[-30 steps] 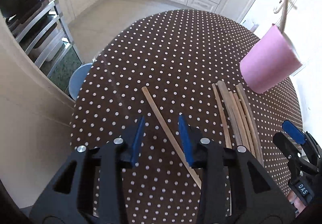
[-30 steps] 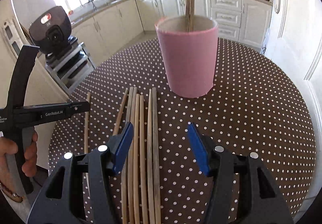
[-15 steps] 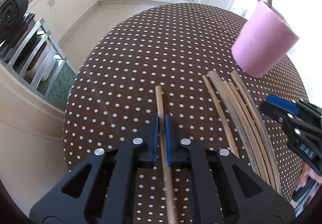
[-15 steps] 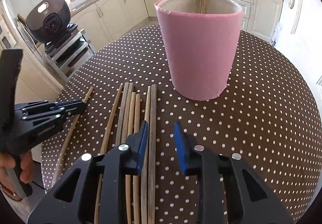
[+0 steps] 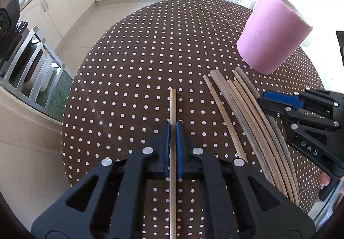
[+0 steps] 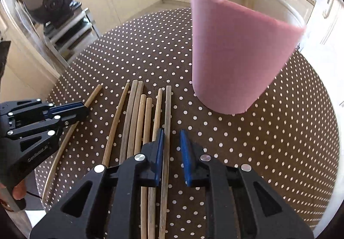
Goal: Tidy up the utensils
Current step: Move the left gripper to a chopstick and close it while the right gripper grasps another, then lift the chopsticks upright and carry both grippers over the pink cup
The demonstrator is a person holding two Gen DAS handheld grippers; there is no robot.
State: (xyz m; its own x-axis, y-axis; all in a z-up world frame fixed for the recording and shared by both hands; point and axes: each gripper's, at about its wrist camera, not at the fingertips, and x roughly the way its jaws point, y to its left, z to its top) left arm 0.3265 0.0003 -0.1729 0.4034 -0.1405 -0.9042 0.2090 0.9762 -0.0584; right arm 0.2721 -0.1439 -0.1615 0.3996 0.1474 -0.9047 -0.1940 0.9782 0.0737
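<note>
Left gripper (image 5: pixel 172 131) now clamped on lone chopstick (image 5: pixel 172 105), open a second ago. Right gripper (image 6: pixel 172 142) narrowed, not yet gripping rightmost chopstick (image 6: pixel 167 110). Pink cup (image 5: pixel 273 35) at 2 o'clock, ready for drop-off.

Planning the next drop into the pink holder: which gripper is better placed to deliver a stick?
Left. The left gripper is shut on the lone stick, ready to lift. The right gripper is open around the outermost stick, nearer the pink holder.
</note>
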